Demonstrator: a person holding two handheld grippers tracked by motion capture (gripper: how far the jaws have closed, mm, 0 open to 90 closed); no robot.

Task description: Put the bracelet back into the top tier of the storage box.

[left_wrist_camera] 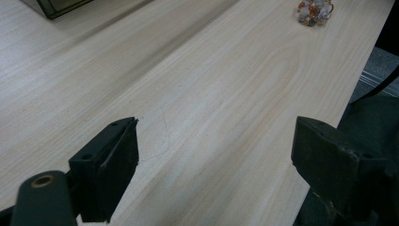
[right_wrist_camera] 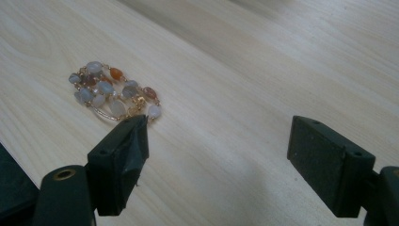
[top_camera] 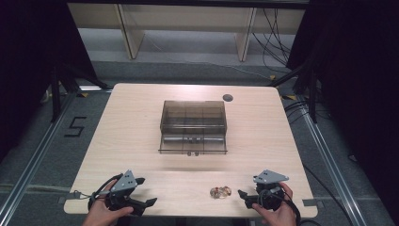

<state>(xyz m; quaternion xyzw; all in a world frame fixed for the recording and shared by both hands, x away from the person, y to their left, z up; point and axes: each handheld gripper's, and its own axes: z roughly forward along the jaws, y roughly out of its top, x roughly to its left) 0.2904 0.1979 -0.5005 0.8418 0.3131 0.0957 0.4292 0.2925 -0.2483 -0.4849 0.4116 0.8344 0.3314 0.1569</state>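
Nearest the work, right gripper [right_wrist_camera: 216,150] spread wide and holding nothing, low over the wooden table [top_camera: 131,127], one jaw tip just short of the bead bracelet [right_wrist_camera: 110,92], the other well off to the side over bare wood. Heaped loosely, that bracelet: pale grey, white and amber stones on a thin gilt link, lying near the front edge of the table, just beside the right gripper [top_camera: 248,197] and between the two hands in the high view [top_camera: 220,192]. Farther along the same edge, left gripper [top_camera: 143,203] likewise released, jaws apart and empty, aimed across the boards toward the distant beads [left_wrist_camera: 314,11]. Beyond both, at mid-table, a smoked clear box [top_camera: 193,126] with inner dividers, front drawer drawn out, well apart from the bracelet; probably the place meant for it. Behind that, a round dark cable hole [top_camera: 227,98] near the far edge. Risks, as judged from here: jaws closing off-centre, catching a single strand and letting the remainder dangle, swing or slip free on the lift; a low sweep nudging the heap toward the near edge and off the table, given how close it lies; smooth rounded stones squirting out from hard flat pads under too firm a squeeze; a trailing loop snagging on the drawer front or a divider. Writing: none legible on bracelet, box or grippers; only a taped figure like a 5 [top_camera: 75,126] on the floor left of the table.
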